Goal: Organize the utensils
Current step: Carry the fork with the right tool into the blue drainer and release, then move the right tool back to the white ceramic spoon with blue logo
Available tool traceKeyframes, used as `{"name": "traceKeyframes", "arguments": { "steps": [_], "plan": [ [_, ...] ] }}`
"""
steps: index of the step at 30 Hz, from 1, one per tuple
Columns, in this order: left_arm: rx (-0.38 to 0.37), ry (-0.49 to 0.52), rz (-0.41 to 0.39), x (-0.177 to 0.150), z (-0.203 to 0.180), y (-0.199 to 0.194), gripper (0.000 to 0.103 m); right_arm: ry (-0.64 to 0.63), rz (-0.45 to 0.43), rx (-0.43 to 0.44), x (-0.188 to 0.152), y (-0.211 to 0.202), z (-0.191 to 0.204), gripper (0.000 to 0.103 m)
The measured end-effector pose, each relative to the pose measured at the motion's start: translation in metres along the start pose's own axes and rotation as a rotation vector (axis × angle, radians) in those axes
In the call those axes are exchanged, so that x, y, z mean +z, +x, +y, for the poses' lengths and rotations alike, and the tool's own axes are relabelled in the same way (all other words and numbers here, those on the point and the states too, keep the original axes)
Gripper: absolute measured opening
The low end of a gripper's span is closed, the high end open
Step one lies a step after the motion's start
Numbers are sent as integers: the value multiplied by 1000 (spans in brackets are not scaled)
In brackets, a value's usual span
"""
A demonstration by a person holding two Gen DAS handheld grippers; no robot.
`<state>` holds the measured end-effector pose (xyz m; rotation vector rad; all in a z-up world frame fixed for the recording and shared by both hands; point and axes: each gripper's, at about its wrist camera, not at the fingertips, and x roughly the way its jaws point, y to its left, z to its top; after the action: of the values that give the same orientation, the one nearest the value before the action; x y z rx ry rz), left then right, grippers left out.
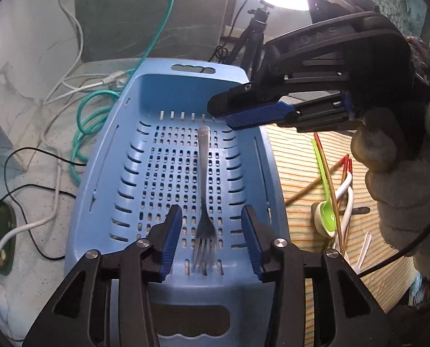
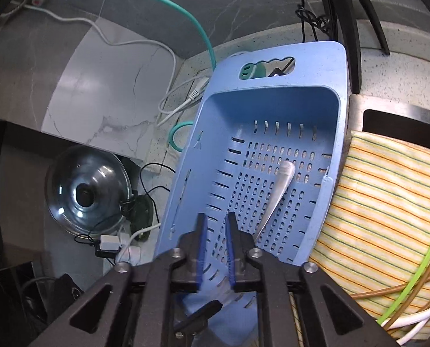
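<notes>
Left wrist view: left gripper (image 1: 211, 241) at 6 o'clock, jaws spread wide and released, holding nothing. Between them, lying flat on the perforated floor of the blue basket (image 1: 111, 156), a metal fork (image 1: 204, 193), tines toward 6 o'clock, handle toward 12. Right gripper (image 1: 232, 117) reaching in from 2 o'clock over the basket's far right rim, held by a gloved hand (image 1: 394, 173); from this angle cannot tell how its jaws stand. At 3 to 4 o'clock, on a striped cloth (image 1: 296, 162), a heap of utensils: green spoon (image 1: 323, 179), chopsticks (image 1: 330, 170), white spoon (image 1: 349, 199). Green cable (image 1: 87, 121) and white cables on the tabletop at 9 to 10 o'clock. Ring light at 1 o'clock.

Right wrist view: right gripper (image 2: 216, 248) at 6 o'clock, jaws a narrow gap apart, nothing between them. Just past them the blue basket (image 2: 340, 86), with the fork (image 2: 277, 193) blurred on its floor, near centre. Striped cloth (image 2: 388, 185) at 3 o'clock. Glass pot lid (image 2: 87, 190) at 9 o'clock.
</notes>
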<state>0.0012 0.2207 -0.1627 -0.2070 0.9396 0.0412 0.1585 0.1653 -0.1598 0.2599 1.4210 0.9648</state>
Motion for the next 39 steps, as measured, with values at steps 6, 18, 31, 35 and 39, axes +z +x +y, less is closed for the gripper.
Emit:
{"name": "traceKeyframes", "arguments": {
  "steps": [6, 18, 31, 35, 39],
  "plan": [
    [4, -13, -23, -1, -2, -9, 41, -12, -12, -6, -4, -13, -2, 30],
    [12, 25, -60, -10, -42, -36, 41, -16, -59, 15, -23, -75, -17, 30],
    [-19, 123, -50, -40, -112, -60, 55, -19, -125, 9, -68, -173, -57, 30],
    [-45, 121, -26, -53, -128, -59, 55, 14, -119, -3, -88, -190, -83, 30],
    [-61, 114, 4, -68, -139, -53, 55, 67, -109, -11, -109, -196, -110, 30]
  ]
}}
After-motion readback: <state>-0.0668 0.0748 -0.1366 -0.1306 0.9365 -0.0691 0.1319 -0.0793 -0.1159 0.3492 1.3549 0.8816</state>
